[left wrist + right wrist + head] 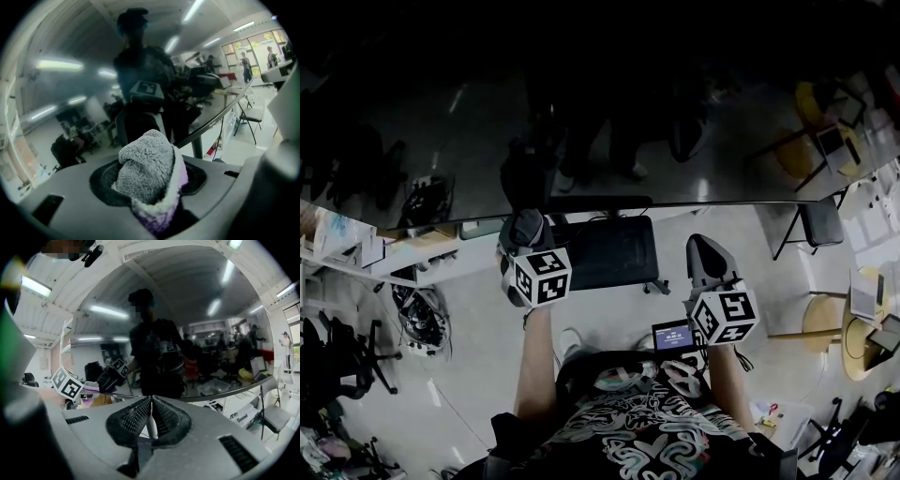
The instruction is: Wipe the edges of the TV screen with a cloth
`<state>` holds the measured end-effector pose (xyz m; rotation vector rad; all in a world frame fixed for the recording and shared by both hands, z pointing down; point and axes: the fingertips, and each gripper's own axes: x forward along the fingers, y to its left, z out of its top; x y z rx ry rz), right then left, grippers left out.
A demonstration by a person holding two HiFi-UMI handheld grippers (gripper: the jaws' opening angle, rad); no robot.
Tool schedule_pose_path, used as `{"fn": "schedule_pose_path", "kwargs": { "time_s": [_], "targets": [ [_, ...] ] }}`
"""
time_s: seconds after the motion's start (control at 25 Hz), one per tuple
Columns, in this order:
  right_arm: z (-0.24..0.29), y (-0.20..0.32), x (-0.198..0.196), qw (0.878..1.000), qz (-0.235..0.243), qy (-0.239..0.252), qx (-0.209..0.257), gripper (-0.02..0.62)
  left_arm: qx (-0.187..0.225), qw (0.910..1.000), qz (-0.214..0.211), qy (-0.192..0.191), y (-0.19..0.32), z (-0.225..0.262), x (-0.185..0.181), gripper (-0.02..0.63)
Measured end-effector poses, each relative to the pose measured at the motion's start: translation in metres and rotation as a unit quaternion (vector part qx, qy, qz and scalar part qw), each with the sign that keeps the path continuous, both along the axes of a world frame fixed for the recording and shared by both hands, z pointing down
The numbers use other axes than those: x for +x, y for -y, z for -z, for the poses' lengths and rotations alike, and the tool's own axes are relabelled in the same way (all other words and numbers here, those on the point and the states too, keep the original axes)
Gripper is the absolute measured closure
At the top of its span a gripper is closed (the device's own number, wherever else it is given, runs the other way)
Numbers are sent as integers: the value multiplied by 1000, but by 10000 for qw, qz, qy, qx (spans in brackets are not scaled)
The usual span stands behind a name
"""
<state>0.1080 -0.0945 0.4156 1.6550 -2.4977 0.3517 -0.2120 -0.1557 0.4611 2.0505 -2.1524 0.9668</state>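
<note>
your left gripper [525, 227] is clamped on a cloth [147, 165], a fluffy grey wad with a white and purple edge that bulges up from between the jaws. in the head view the gripper's tip sits right at the lower edge [722, 203] of the tv screen [581, 112], toward the left part of that edge. the right gripper view shows the same thing from the side: the left gripper [77, 389] with a bit of purple cloth [90, 389] meeting the bottom rim of the screen [187, 310].

your right gripper [703, 248] hangs just below that edge, well to the right of the left one. its jaws are pressed together with nothing between them, the ribbed pads [136, 420] meeting in a thin line.

the screen [84, 93] is dark and glossy, and it mirrors your figure, the ceiling lights and the room behind you. a folding chair [811, 225] stands on the floor beyond the screen's right end, and both your forearms [536, 366] reach forward from the bottom of the head view.
</note>
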Motion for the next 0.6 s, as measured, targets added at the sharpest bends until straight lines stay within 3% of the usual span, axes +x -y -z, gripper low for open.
{"fn": "schedule_pose_path", "kwargs": {
  "time_s": [0.28,0.44,0.6],
  "targets": [
    [-2,-2,11,10000,0,0,-41,563,-133,9979,30,637,1,-4,9,388],
    [-4,-3,20,10000,20,-18,-78,563,-78,9975,248,653,3,-4,13,382],
    [-5,-6,32,9999,14,-17,-106,563,68,9976,581,371,2,-5,15,380]
  ]
}}
